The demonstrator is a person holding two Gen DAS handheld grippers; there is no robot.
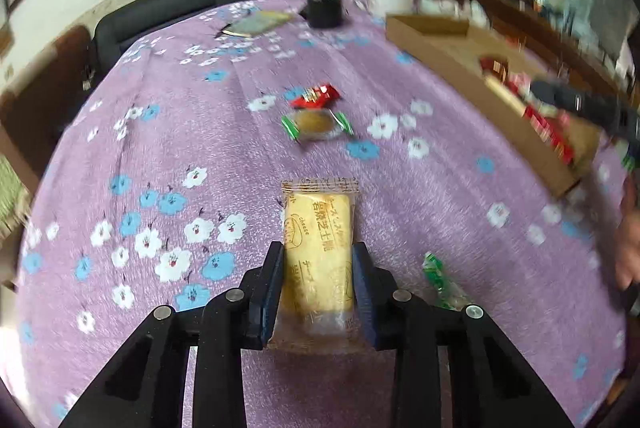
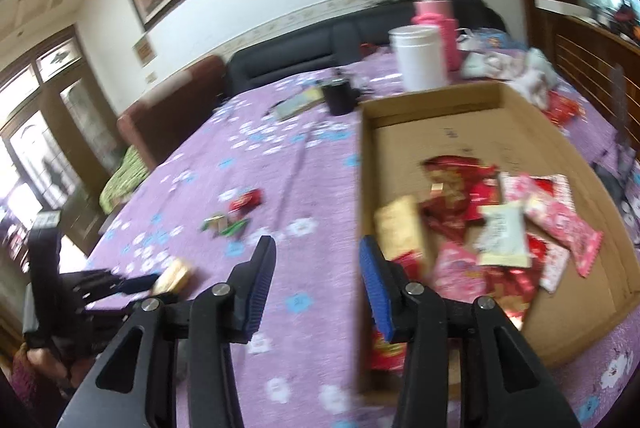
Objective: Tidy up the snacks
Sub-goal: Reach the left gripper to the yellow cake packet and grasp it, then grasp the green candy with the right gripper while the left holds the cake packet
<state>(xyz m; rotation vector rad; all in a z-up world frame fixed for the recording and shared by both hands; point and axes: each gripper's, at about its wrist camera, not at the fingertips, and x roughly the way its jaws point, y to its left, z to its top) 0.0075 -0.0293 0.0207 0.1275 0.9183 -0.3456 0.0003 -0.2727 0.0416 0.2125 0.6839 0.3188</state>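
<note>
On the purple cloth point(image 1: 168, 156), far left, only printed flowers show. Next comes the left gripper point(image 1: 318, 268). Its two blue pads are pinching a yellow cake point(image 1: 318, 228) in a clear wrapper. The pads press on the long sides of the cake, and the top end sticks out past them. Just right of it lies a green candy point(image 1: 438, 274). Farther up the cloth sit a green snack point(image 1: 318, 124) and a red snack point(image 1: 316, 95), close together.

Right of those is the box point(image 1: 448, 68), already holding many red and pink packs.

From the other camera, the right gripper point(image 2: 318, 268) is spread apart with nothing in it. It hangs over the near left wall of the box point(image 2: 366, 164).

What could go wrong? The wrapper looks slippery, so the cake may slide out on the way to the box. A hard squeeze could crush it. The two grippers might also bump near the box wall.
</note>
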